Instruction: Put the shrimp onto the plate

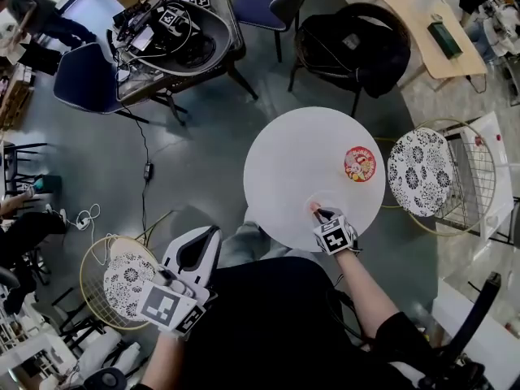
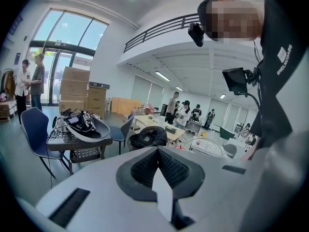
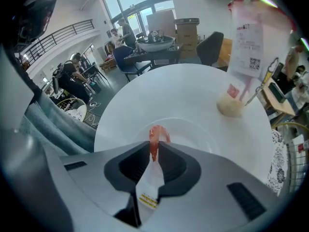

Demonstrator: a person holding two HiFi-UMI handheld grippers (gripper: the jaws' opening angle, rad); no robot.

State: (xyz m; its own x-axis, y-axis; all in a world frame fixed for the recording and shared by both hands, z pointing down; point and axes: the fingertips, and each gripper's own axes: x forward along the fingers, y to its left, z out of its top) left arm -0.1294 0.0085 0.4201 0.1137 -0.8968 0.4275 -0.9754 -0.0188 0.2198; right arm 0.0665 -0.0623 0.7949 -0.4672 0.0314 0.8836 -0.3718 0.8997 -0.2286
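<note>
An orange-red shrimp [image 3: 157, 133] hangs pinched between the jaws of my right gripper [image 3: 154, 151], which is shut on it. It hangs just above the near part of a shallow white plate [image 3: 195, 132] on the round white table [image 3: 183, 88]. In the head view the right gripper [image 1: 320, 215] is over the table's near edge with the shrimp [image 1: 314, 207] at its tip; the plate hardly shows against the white top. My left gripper [image 1: 205, 240] is off the table at the lower left, shut and empty [image 2: 159, 170].
A printed packet [image 3: 245, 37] stands upright at the table's far right, seen as a red and yellow round [image 1: 359, 163] from above. Wire stools with patterned cushions stand right [image 1: 418, 171] and lower left [image 1: 126, 281]. Chairs and a cluttered table [image 1: 175, 31] lie beyond.
</note>
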